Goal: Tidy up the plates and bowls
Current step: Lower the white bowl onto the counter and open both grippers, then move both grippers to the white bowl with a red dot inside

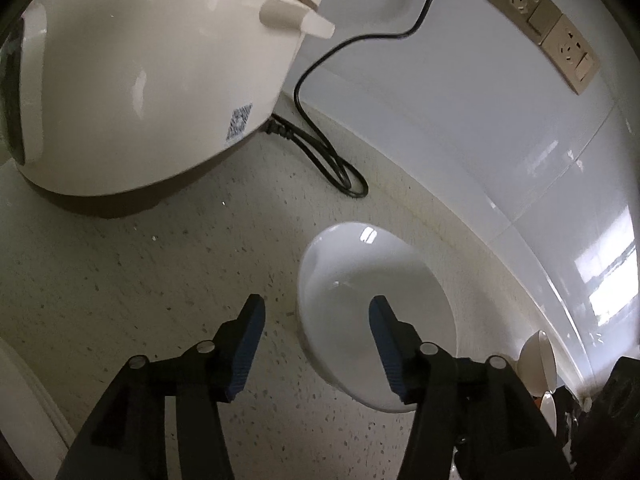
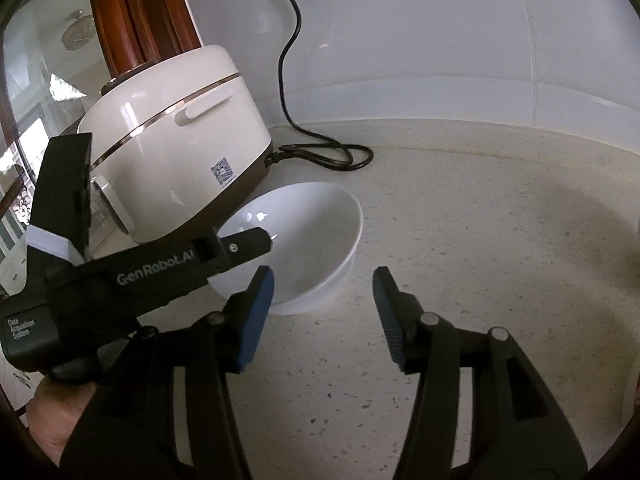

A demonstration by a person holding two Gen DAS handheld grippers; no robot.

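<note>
A white bowl (image 1: 360, 280) (image 2: 316, 228) sits on the speckled counter (image 1: 140, 280), close to the rice cooker. My left gripper (image 1: 316, 312) is open and straddles the bowl's rim, with one blue pad over the inside and the other outside above the counter. Whether a pad touches the bowl I cannot tell. In the right wrist view the left gripper (image 2: 252, 244) reaches over the bowl's near-left edge. My right gripper (image 2: 323, 280) is open and holds nothing, hovering just in front of the bowl, its left pad in front of the bowl's lower edge.
A cream rice cooker (image 1: 152, 80) (image 2: 172, 152) stands left of the bowl, its black cord (image 1: 320, 148) (image 2: 320, 156) looping along the white wall. Wall sockets (image 1: 560, 40) are up right. Some dishes (image 1: 540, 364) show at the far right. A hand (image 2: 52, 420) holds the left gripper.
</note>
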